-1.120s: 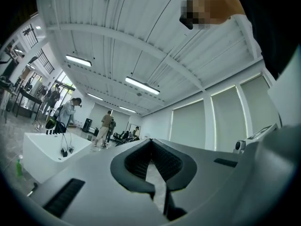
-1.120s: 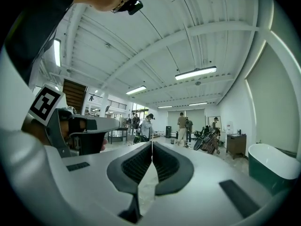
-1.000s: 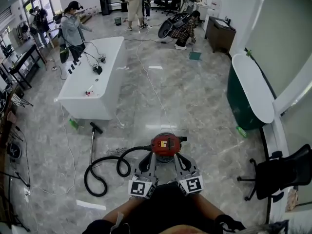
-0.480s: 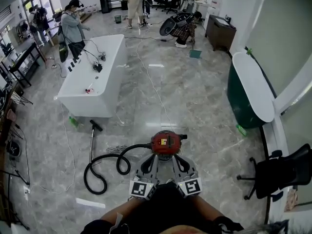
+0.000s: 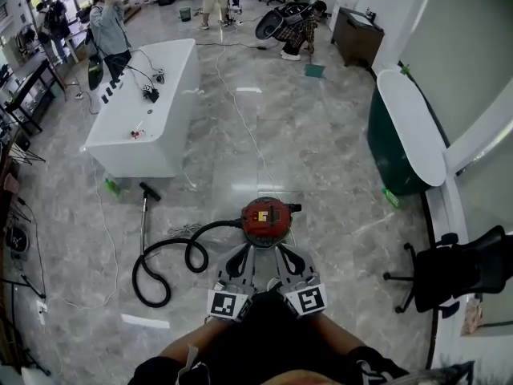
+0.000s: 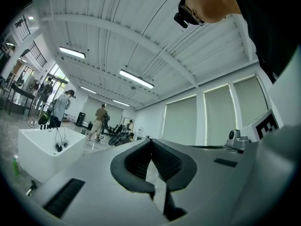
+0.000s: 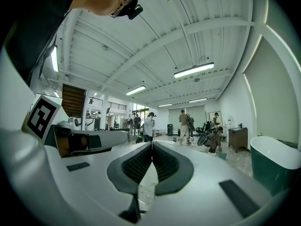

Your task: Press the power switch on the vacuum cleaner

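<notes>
The red vacuum cleaner (image 5: 266,219) is set on the marble floor (image 5: 337,159), just ahead of the left claw (image 5: 243,257) and right claw (image 5: 287,257). Both claws are closed tip to tip on nothing. Its black hose (image 5: 160,271) is coiled at its left edge, and bare floor is left to its right.

- Floor (image 5: 321,159): polished stone-look tile, glossy, mirrors the ceiling lights.
- Vacuum cleaner (image 5: 266,217): smooth red plastic lid with a slight sheen, black base.
- Hose (image 5: 134,277): black, matt.
- Wand (image 5: 144,223): bright metal tube.
- Table (image 5: 172,87): smooth white top, glossy.
- Left gripper (image 6: 150,141) and right gripper (image 7: 152,144): matt grey plastic shells. Each has 2 jaws faced with black ribbed pads (image 7: 167,164), rubber-like and matt.
- Tub (image 5: 383,163): glossy dark green wall, smooth white rim.
</notes>
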The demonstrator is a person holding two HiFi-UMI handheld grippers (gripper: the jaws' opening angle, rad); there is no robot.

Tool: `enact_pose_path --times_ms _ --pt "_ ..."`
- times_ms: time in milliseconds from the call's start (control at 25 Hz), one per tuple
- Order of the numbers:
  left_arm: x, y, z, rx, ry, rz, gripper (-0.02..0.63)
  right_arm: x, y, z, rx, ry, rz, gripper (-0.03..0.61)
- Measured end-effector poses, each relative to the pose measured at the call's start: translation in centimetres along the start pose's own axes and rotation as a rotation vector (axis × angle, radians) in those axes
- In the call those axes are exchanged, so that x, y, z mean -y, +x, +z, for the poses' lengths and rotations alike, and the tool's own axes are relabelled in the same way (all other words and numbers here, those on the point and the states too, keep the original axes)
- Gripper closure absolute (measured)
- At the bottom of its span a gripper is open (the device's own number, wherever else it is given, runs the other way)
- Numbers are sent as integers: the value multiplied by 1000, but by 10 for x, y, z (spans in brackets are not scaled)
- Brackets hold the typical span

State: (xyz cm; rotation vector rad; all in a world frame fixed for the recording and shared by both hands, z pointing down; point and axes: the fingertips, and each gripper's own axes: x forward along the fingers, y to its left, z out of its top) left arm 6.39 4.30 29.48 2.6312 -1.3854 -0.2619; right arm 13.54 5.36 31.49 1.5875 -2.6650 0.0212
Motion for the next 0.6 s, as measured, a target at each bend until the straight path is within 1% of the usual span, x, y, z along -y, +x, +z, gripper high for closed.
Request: enact_pose_path --times_ms 120,240,440,600 --pt "8 1 -2 -1 -6 -16 595 1 -4 -1 -12 13 -9 558" --pt "10 -2 -12 -17 4 -27 595 3 -6 1 -27 4 -18 558" --pt "10 -2 -16 -25 15 -33 595 1 -4 -8 -17 16 -5 558" --pt "5 -6 -17 -32 12 -39 595 -4 2 -1 -41 25 -20 560"
